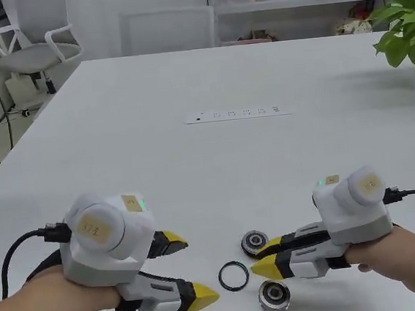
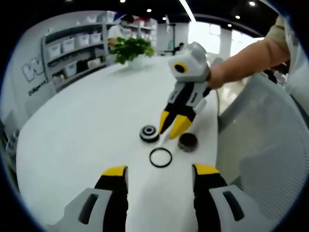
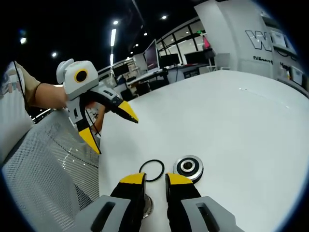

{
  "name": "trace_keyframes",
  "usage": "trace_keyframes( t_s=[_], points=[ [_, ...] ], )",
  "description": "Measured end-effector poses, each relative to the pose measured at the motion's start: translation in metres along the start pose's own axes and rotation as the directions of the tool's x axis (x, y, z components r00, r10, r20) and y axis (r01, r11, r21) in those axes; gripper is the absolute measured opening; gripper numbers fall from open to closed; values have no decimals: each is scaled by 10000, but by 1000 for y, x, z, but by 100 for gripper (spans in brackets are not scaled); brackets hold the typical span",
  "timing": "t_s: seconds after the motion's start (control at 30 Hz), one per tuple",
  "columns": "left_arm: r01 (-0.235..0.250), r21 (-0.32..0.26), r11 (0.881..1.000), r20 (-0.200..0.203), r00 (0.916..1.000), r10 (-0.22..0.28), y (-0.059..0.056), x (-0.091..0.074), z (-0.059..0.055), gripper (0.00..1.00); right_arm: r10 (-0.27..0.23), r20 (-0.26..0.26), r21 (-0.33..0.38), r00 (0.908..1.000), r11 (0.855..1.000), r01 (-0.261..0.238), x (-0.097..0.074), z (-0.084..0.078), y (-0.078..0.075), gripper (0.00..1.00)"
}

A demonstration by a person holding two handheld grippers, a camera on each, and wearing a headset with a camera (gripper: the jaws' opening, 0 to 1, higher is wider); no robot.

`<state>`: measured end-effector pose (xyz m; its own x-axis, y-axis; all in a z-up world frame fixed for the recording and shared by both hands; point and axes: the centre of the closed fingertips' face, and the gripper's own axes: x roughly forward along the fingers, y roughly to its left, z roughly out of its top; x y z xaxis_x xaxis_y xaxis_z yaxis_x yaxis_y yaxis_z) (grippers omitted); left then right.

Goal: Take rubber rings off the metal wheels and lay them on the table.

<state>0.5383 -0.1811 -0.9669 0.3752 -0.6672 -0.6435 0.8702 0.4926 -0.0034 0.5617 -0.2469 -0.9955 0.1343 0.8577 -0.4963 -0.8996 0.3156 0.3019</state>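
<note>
- The left gripper (image 1: pixel 189 269) (image 2: pixel 160 170) has its fingers released and spread wide, with nothing between them.
- From its own view the rubber ring (image 1: pixel 232 263) (image 2: pixel 150 158) lies just ahead of that gap, flat on the table (image 1: pixel 194 164).
- The right gripper (image 1: pixel 264 259) (image 3: pixel 155 180) has its fingers drawn almost together with a thin slot left open, and they grasp nothing.
- Its yellow tips sit just to the right of the ring in the head view. I cannot tell whether they touch the table.
- The ring is loose on the table, apart from both wheels and from both grippers.
- The far wheel (image 1: pixel 255 242) (image 3: pixel 189 166) stands just beyond the ring and to its right, and it shows a dark outer band round a metal hub.
- The near wheel (image 1: pixel 273 297) (image 2: pixel 188 142) lies just to the right of the ring on the person's side. It looks shiny in the head view and is partly hidden under a jaw in the right gripper view.
- The right gripper's tips point between the two wheels.
- A hand holds each gripper from behind, with a black cable trailing off.
- Well beyond the ring, a socket strip (image 1: pixel 236 113) lies on the table.
- A plant (image 1: pixel 405 30) stands still farther from the ring, to the right.
</note>
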Motion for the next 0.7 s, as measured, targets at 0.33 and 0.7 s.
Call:
trace_keyframes(
  t_s=[0.33, 0.7],
  points=[
    [-48, 190, 9998, -182, 9998, 51, 13, 12, 4, 52, -573, 454, 99, 9973, 9983, 569, -16, 6, -18, 16],
    [-69, 160, 9998, -153, 9999, 72, 26, 27, 13, 51, -1185, 600, -107, 9911, 9928, 1193, -22, 3, -38, 20]
  ],
)
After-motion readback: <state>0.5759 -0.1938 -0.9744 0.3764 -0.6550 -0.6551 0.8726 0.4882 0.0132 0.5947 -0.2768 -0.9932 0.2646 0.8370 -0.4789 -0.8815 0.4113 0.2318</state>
